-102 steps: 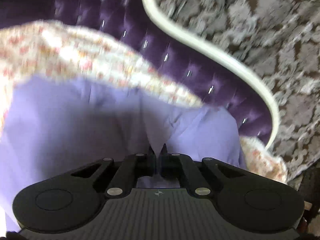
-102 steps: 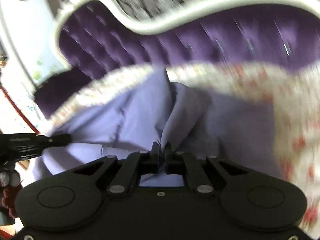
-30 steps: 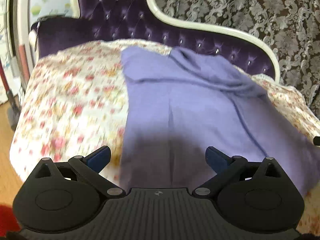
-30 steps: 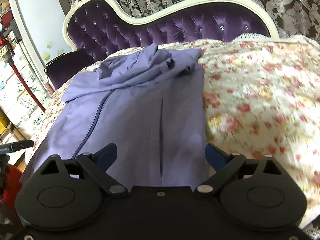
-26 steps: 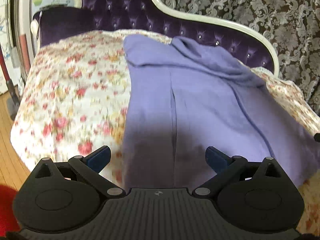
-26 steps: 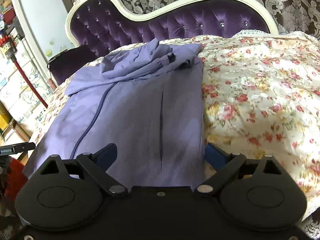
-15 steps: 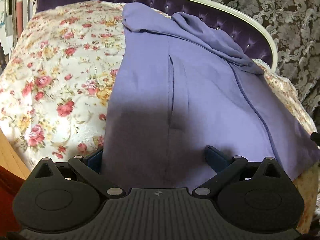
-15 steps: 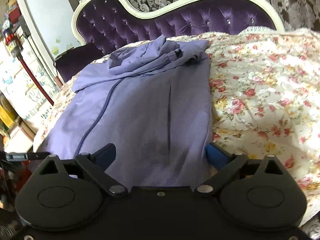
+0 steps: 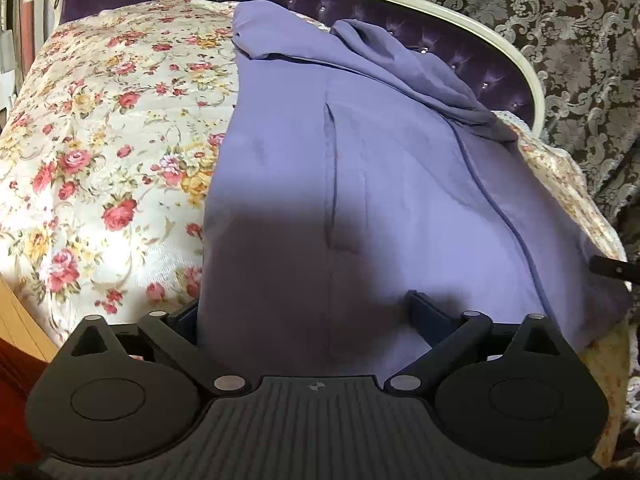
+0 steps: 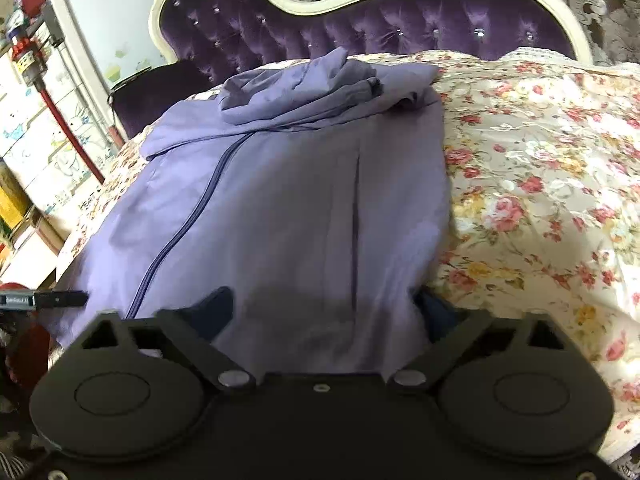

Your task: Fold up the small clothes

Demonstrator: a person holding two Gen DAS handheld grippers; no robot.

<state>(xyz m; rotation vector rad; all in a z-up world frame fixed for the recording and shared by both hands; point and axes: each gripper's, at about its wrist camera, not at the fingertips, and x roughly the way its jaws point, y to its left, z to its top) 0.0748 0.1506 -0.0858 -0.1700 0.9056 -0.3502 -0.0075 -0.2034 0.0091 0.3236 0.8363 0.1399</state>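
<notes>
A lilac zip-up hooded jacket point(image 9: 360, 168) lies spread flat on the flowered bedspread point(image 9: 100, 152), hood bunched toward the headboard. It also shows in the right wrist view point(image 10: 288, 200), its zipper point(image 10: 180, 232) running down the left part. My left gripper point(image 9: 304, 312) is open at the jacket's near hem, its jaws straddling the hem's left corner. My right gripper point(image 10: 328, 308) is open at the hem's right corner, jaws wide on either side of the cloth. Neither holds the fabric.
A purple tufted headboard point(image 10: 400, 20) with a cream frame stands behind the bed. Patterned curtains point(image 9: 540, 12) hang beyond it. White drawers point(image 10: 36, 152) and a red pole stand left of the bed. The other gripper's tip point(image 9: 612, 268) shows at the right edge.
Both grippers let go of the jacket, opened wide and drew back from the hood end. Over the last second they dropped lower and closed in on the near hem.
</notes>
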